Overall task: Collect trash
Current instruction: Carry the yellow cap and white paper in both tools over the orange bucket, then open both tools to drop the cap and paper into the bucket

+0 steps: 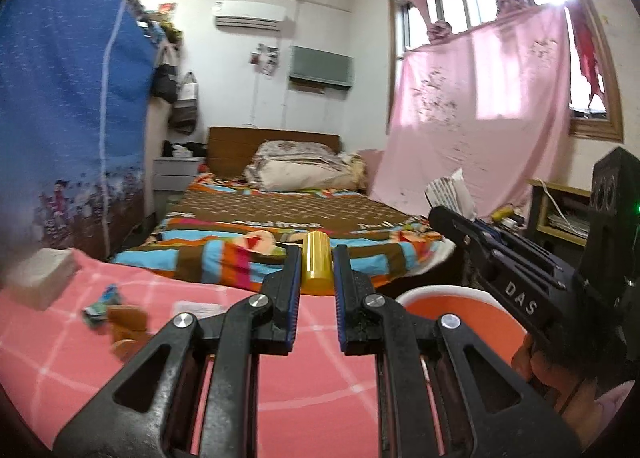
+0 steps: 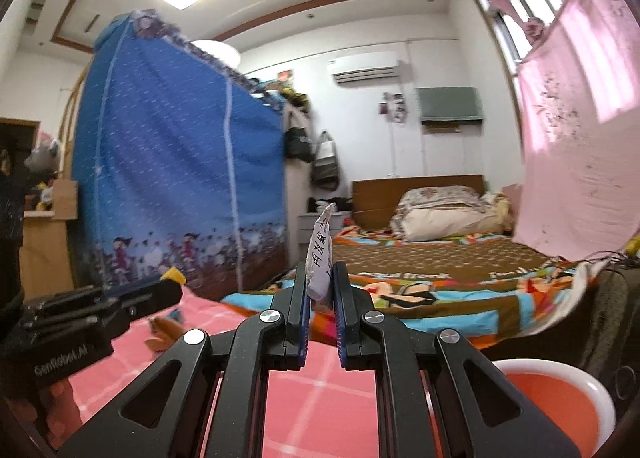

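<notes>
A bedroom. A bed (image 1: 280, 225) with a bright patchwork cover fills the middle, a tall blue fabric wardrobe (image 2: 180, 161) stands to one side and a pink sheet (image 1: 480, 113) hangs under the window on the other. In the foreground is a counter (image 1: 312, 398) under a pink checked cloth, its far edge meeting the bed. At its near right corner sits an orange bin with a white rim (image 2: 560, 410), mouth open upward.

Two hand-held grippers are raised over the counter, side by side and close together. The left gripper (image 1: 316, 270) has its jaws pinching a small yellow cylinder (image 1: 317, 264) upright. The right gripper (image 2: 320, 286) has its jaws pressed almost together on a thin white printed wrapper (image 2: 320, 254), which sticks up above them.

Risks, as I judge them: the smooth round cylinder could slip or roll out and land on the bed. The wrapper is light and could flutter past the bin rim on release. The grippers, so near each other, could knock together above the bin.

There is open air above the counter and bin. More scraps remain on the cloth at the left: a small blue-green wrapper (image 1: 100, 304) and an orange-brown peel (image 1: 126, 324).
</notes>
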Motion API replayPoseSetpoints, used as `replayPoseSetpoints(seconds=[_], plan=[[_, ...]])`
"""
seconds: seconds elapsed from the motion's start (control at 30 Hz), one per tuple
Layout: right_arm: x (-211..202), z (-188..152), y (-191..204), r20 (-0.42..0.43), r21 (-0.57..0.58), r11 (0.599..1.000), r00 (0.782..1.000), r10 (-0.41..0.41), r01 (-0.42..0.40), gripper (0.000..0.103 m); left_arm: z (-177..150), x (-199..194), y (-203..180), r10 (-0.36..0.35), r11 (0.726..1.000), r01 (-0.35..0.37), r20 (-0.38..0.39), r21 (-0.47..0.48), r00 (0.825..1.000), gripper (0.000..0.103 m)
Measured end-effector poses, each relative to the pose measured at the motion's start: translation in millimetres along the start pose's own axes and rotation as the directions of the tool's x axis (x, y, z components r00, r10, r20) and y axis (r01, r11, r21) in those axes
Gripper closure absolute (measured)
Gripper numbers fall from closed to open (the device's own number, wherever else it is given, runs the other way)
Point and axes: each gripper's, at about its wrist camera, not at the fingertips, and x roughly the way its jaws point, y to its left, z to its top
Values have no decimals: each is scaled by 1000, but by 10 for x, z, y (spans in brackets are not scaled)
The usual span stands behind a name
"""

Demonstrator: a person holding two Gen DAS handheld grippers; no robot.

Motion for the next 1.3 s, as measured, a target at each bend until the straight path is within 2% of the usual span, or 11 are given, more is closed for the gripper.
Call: replayPoseSetpoints(seconds=[0.2, 0.4, 0.67, 0.93, 1.3], plan=[[-104, 11, -299, -18, 37, 996, 997, -77, 78, 94, -18, 196, -304, -90, 996, 91, -52, 15, 995, 84], [-153, -52, -516, -70, 61, 989, 989, -132, 136, 94, -73, 372, -596, -156, 987, 158, -112, 12, 981, 84], [-294, -176, -750, -122, 80, 980, 978, -170, 180, 94, -182, 630, -789, -237, 972, 227, -229, -68, 944, 84], [-306, -277, -916, -193, 102, 970, 961, -197, 220, 93, -303, 908, -930, -272, 961, 238, -349, -138, 897, 84], [-272, -423, -1162, -309, 152, 944, 921, -237, 294, 93, -380, 1119, -1050, -305, 951, 248, -414, -186, 858, 84]])
